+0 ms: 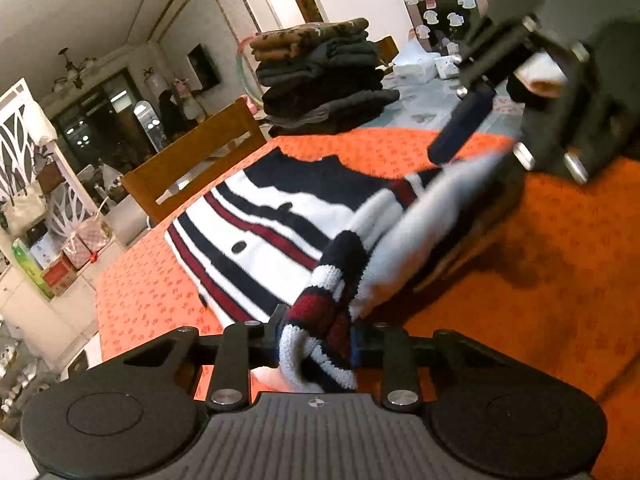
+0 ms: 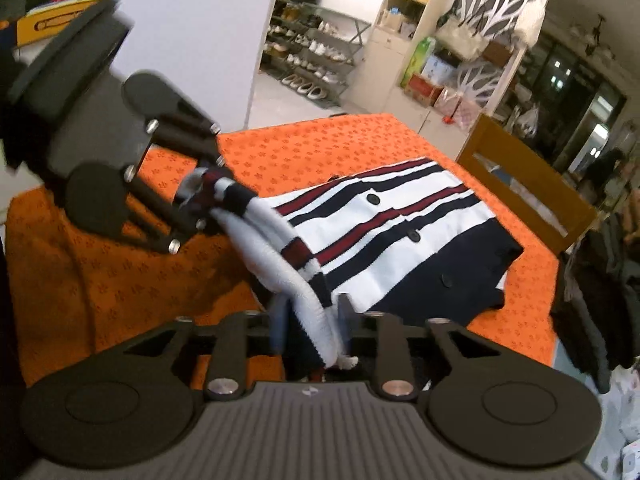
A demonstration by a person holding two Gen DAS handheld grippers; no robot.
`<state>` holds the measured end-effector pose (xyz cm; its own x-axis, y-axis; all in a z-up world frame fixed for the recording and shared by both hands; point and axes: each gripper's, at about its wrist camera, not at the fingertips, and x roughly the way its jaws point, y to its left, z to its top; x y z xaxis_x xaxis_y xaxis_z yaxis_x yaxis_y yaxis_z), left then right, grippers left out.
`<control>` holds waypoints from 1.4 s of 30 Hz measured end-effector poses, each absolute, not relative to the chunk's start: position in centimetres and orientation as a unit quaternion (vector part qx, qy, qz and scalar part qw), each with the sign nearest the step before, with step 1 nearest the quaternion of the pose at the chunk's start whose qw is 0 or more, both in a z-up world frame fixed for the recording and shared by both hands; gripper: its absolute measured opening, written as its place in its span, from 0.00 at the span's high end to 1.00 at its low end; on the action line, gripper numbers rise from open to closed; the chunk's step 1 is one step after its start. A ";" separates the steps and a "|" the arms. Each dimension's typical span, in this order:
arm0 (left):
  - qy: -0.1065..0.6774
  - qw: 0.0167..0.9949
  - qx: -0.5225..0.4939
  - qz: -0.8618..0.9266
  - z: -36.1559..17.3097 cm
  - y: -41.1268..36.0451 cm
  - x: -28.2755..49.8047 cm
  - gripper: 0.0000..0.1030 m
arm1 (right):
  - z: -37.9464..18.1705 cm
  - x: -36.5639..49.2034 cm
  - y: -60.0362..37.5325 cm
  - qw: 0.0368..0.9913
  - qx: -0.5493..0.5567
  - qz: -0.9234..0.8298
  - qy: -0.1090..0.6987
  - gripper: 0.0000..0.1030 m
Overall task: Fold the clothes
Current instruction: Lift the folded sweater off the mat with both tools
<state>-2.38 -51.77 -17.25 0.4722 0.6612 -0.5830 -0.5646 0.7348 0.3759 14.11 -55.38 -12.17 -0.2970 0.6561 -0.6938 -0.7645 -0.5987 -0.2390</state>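
Striped cardigan (image 1: 264, 216) laid flat on orange patterned cloth (image 1: 540, 248) over the counter, buttons up, navy band at far end in the right wrist view. One sleeve (image 1: 384, 240) lifted off the body and stretched taut between both grippers.

Left gripper (image 1: 316, 344): jaws narrow, clamped on the ribbed striped cuff (image 1: 320, 320), which bunches out between the fingers toward the camera. Same gripper seen from the right wrist view (image 2: 208, 196), upper left, above the cloth, cuff wadded at its tips.

Right gripper (image 2: 312, 336): jaws closed on the white upper part of the sleeve, fabric edge hanging through toward the camera. Seen from the left wrist view (image 1: 460, 148), upper right, blurred; blue pad on one finger visible, sleeve running up to it.

Sleeve held above the cardigan's near edge, clear of the cloth along its span.

Stack of folded dark clothes (image 1: 324, 84) at far end of the counter, beyond the orange cloth, topped by a brown patterned piece. Wooden chair (image 1: 196, 168) pushed against the counter's far side, beside the cardigan. Shoe rack (image 2: 316, 60) against the wall in background.
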 end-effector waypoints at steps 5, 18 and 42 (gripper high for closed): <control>0.367 0.858 0.060 0.355 -15.9 -51.1 -1.7 0.70 | -12.9 13.6 -56.6 0.444 -0.392 0.805 0.045 0.33; 0.378 0.858 0.095 0.334 -15.5 -51.6 -2.0 0.72 | -18.2 16.4 -55.0 0.426 -0.482 0.765 -0.021 0.25; 0.307 0.918 0.033 0.250 -4.5 -59.2 -5.7 0.76 | -3.8 17.7 -62.3 0.408 -0.464 0.786 -0.009 0.84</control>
